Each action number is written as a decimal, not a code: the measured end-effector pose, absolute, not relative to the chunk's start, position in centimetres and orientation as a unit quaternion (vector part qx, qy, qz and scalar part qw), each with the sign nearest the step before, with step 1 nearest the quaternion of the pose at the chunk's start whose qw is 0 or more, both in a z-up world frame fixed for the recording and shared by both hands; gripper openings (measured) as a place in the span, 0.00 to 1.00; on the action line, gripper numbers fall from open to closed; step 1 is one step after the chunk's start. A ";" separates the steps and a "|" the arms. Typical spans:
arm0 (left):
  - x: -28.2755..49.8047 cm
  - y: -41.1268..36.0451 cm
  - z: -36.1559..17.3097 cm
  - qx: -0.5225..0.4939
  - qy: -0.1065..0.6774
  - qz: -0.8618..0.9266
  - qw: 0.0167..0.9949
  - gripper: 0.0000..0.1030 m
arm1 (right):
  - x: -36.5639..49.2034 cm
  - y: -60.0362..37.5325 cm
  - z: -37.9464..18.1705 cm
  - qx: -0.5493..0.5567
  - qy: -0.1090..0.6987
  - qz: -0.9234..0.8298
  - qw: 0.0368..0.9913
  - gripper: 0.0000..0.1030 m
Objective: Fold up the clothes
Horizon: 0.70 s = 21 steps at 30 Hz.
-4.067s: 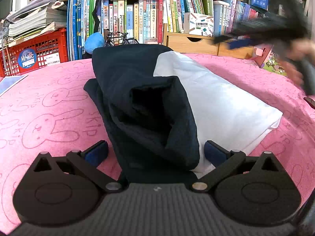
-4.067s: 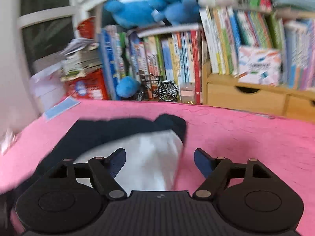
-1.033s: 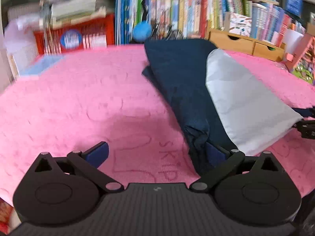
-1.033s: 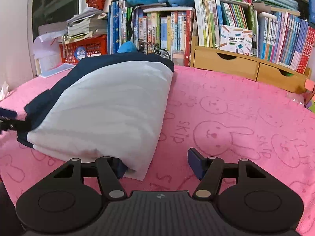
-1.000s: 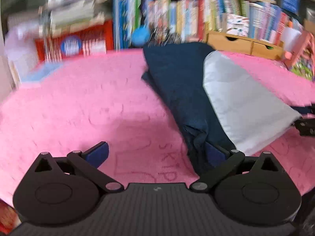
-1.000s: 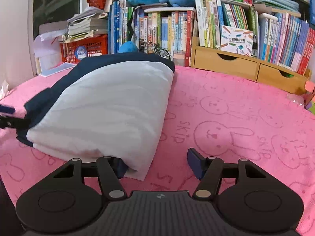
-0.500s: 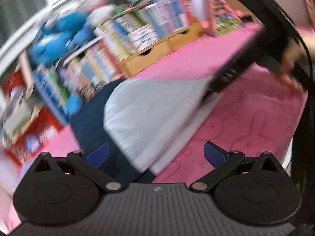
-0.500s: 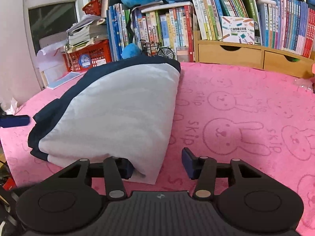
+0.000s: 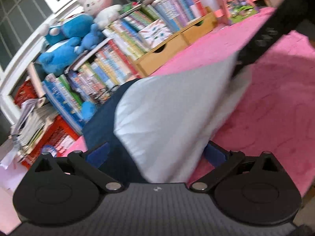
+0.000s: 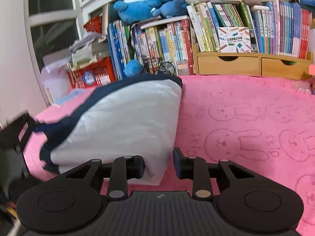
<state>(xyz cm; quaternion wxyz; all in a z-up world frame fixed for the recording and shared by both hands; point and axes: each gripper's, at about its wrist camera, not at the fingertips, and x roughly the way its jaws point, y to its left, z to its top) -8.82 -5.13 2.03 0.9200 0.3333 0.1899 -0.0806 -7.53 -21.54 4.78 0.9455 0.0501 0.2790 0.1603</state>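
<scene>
The soft, light garment (image 10: 122,125) is best taken at its lower corners; right fingers (image 10: 178,164) have just been closing around one, left fingers (image 9: 98,153) spread wide.

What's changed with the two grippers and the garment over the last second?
The right gripper has been closing its fingers on the white corner of the garment. The left gripper swung over from the pink cloth to straddle the garment's near end, fingers open. The garment stays folded in place.
</scene>
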 end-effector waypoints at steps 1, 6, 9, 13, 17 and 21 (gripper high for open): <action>-8.7 -4.8 2.1 0.327 0.192 -0.075 0.922 0.98 | -7.6 -21.5 4.7 0.047 0.281 0.162 0.945 0.29; -8.6 -3.0 2.9 0.294 0.196 -0.043 0.935 0.97 | -8.1 -21.4 4.1 0.047 0.292 0.177 0.939 0.32; -8.3 -1.4 3.9 0.242 0.212 -0.038 0.946 0.97 | -9.0 -21.3 4.1 0.037 0.285 0.188 0.939 0.49; -7.7 1.2 5.3 0.146 0.251 -0.056 0.955 0.96 | -11.6 -18.2 5.0 -0.083 0.241 0.200 0.946 0.69; -7.3 2.7 6.0 0.098 0.269 -0.061 0.956 0.95 | -13.6 -12.8 5.5 -0.231 0.183 0.222 0.929 0.84; -7.0 3.7 6.6 0.069 0.283 -0.086 0.953 0.94 | -13.5 -8.0 4.5 -0.341 0.143 0.232 0.900 0.84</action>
